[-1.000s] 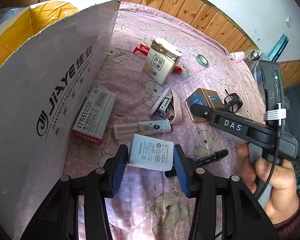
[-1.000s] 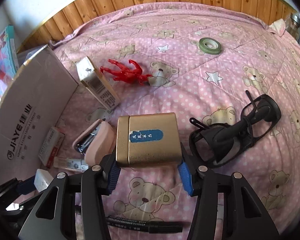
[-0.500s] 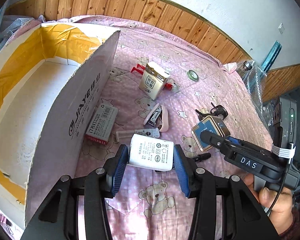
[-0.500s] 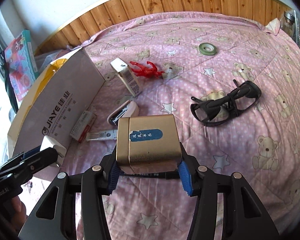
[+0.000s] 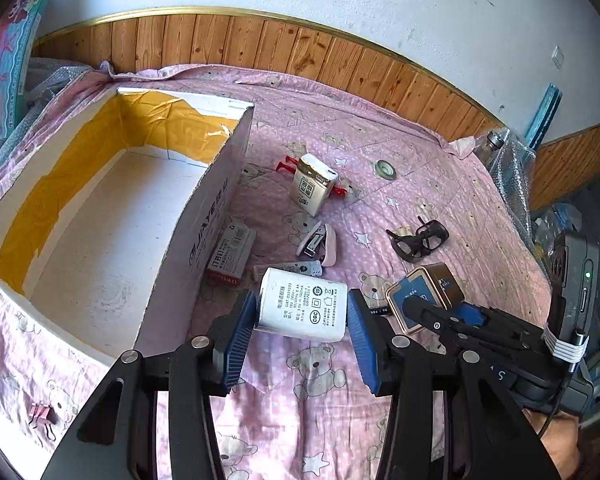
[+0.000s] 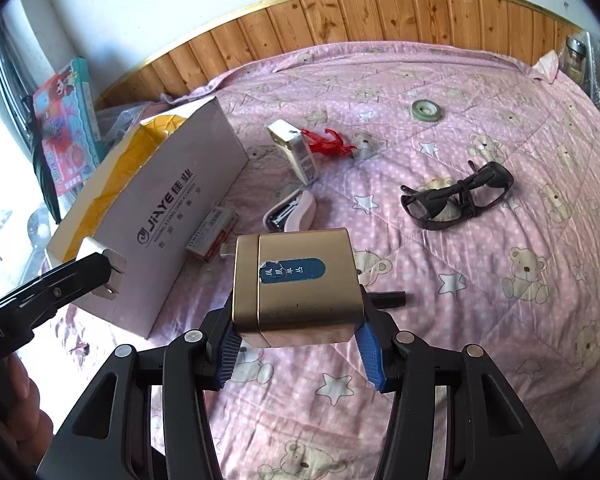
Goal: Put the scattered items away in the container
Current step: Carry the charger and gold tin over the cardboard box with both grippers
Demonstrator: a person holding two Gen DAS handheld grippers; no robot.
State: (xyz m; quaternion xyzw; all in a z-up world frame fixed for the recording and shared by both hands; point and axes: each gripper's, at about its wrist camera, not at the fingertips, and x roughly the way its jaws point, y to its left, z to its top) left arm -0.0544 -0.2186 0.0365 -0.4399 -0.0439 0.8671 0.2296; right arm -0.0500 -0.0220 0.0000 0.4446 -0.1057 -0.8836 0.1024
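My left gripper (image 5: 302,330) is shut on a white power adapter (image 5: 302,306), held high above the pink bedspread just right of the open cardboard box (image 5: 100,220). In the right wrist view the same adapter (image 6: 104,270) hangs in front of the box wall (image 6: 168,216). My right gripper (image 6: 298,350) is shut on a gold tin with a blue label (image 6: 296,280), also lifted off the bed; the tin (image 5: 424,294) shows at the right of the left wrist view. The box holds nothing that I can see.
Lying on the bedspread are black glasses (image 6: 458,196), a pink stapler (image 6: 290,212), a staples box (image 6: 212,236), a cream carton (image 6: 294,154), a red toy (image 6: 326,142), a tape roll (image 6: 426,110), a black marker (image 6: 388,300) and a white tube (image 5: 296,270). A binder clip (image 5: 40,416) lies at the near left.
Both grippers have risen higher above the bed with their loads. The left one has shifted towards the box, so more of the box's inside shows.
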